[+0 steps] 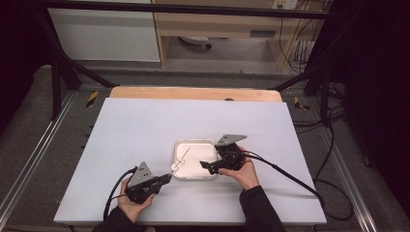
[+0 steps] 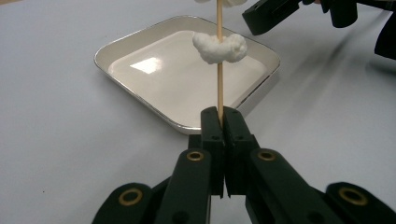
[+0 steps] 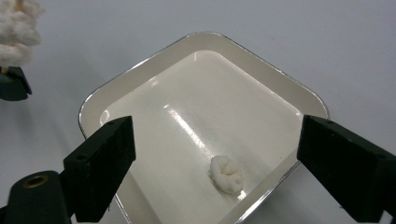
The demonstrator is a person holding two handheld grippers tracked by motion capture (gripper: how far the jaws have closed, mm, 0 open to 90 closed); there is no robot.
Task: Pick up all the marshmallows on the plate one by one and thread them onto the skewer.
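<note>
My left gripper [image 2: 223, 114] is shut on the lower end of a thin wooden skewer [image 2: 219, 84]. The stick rises over the near rim of a square white tray [image 2: 140, 95]. A fluffy white lump [image 2: 220, 46] is threaded on it, with another just above. In the high view the left gripper [image 1: 169, 177] sits at the tray's near left corner and the skewer [image 1: 183, 154] slants over the tray [image 1: 195, 141]. My right gripper [image 3: 217, 135] is open above the tray [image 3: 205, 39], jaws wide. One loose white lump [image 3: 227, 175] lies in the tray below them, untouched.
The tray rests near the middle of a white tabletop [image 1: 145, 125] with a wooden edge strip at the far side. A black cable [image 1: 290, 176] trails right from the right gripper. A dark metal frame stands around the table.
</note>
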